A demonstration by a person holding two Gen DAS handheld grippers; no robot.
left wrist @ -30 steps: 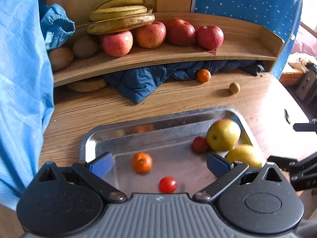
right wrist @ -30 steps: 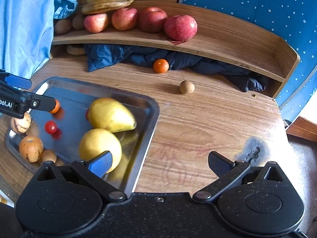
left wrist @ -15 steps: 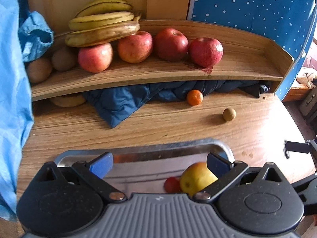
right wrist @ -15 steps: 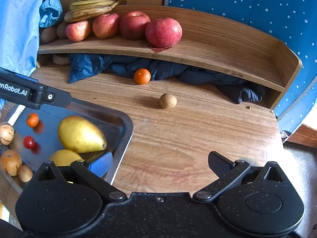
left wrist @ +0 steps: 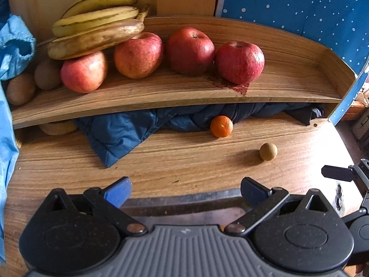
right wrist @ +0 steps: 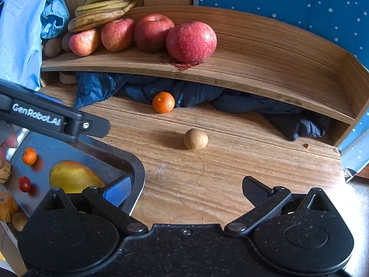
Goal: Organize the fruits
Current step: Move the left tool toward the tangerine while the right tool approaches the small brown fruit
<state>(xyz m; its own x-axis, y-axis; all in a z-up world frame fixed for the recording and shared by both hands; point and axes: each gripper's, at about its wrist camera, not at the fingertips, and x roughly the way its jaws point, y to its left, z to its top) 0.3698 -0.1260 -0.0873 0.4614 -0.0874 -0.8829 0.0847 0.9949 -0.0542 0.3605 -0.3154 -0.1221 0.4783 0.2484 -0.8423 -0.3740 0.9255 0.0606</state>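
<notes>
A wooden shelf holds several red apples, bananas and brown kiwis. On the table lie a small orange and a small tan round fruit. A metal tray at the left holds a yellow pear, a small orange, a cherry tomato and brown fruits. My left gripper is open and empty over the tray's far rim. My right gripper is open and empty above the table.
A dark blue quilted cloth lies under the shelf. Light blue fabric hangs at the left. A blue dotted panel stands behind the shelf. The left gripper's arm crosses the right wrist view.
Both grippers moved forward toward the shelf. The tray has slid nearly out of the left wrist view, and the shelf and loose table fruits look nearer in both views.
</notes>
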